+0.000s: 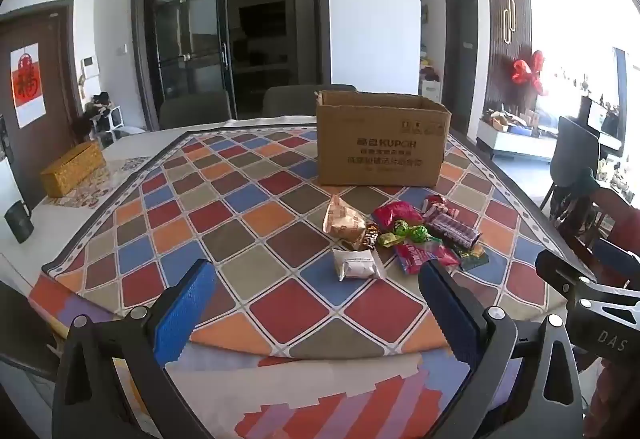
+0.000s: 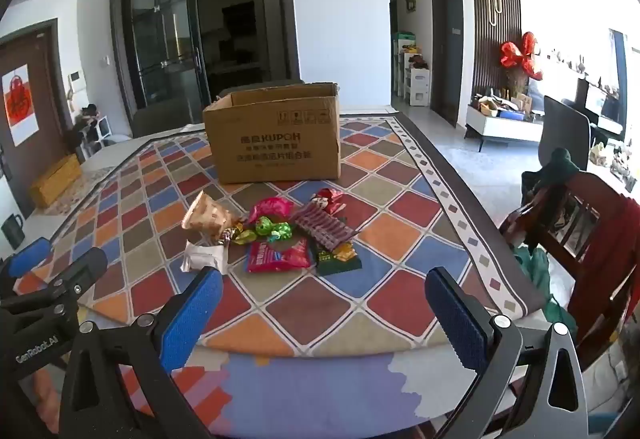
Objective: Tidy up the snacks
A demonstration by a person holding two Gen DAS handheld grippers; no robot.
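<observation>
I hold both claws, left claw [image 1: 316,299] and right claw [image 2: 324,303], spread and empty low in frame, snack pile [image 1: 404,235] mid-frame before the open cardboard box [image 1: 380,139], ready for loading.

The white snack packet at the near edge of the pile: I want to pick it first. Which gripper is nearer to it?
Left, slightly. The white snack packet lies just ahead between the left gripper fingers; for the right gripper, it lies ahead off its left finger. Both open.
</observation>
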